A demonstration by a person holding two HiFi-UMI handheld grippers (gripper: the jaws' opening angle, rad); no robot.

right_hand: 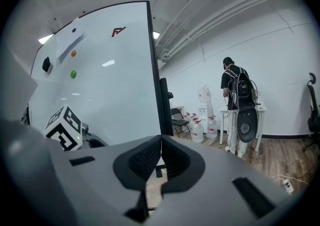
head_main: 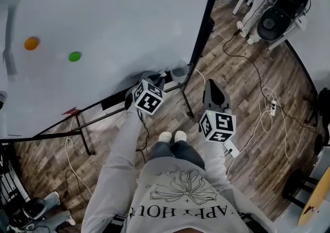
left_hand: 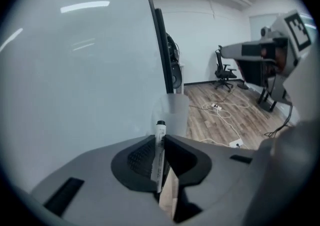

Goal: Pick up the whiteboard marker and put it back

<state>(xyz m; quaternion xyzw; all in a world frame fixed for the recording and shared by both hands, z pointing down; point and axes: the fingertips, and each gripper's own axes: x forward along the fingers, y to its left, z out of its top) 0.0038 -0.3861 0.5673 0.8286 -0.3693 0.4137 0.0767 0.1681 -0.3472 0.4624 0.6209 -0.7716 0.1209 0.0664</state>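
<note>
**Inspector:** Largest items first.

**Surveyor:** Whiteboard [head_main: 103,20], upright in a dark frame on a stand, over a wood floor [head_main: 247,149]. A person [right_hand: 239,105] stands with back turned at a white table, well beyond the whiteboard's right edge. Water jugs [right_hand: 200,130] sit on the floor between that table and the whiteboard.

**Inspector:** The grippers?

**Surveyor:** Left gripper [left_hand: 161,139] is at the whiteboard's lower right corner, close to the board face. Its jaws pinch the marker [left_hand: 160,152]. Right gripper [right_hand: 160,140] is right of the whiteboard's frame, apart from it, over the floor. Its jaws are pressed together at the tips, with nothing between them.

**Inspector:** Position of the marker?

**Surveyor:** White barrel, black cap uppermost, nearly upright in the left jaws, close by the whiteboard's lower edge. The cap shows in front of a translucent cup [left_hand: 172,112] at that same corner. Contact with the cup cannot be determined.

**Inspector:** Smaller items?

**Surveyor:** Cables [head_main: 265,108] lie loose on the floor right of the whiteboard. Toward the left of its face are an orange magnet [head_main: 31,43] and, lower right of that, a green magnet [head_main: 75,56].
</note>
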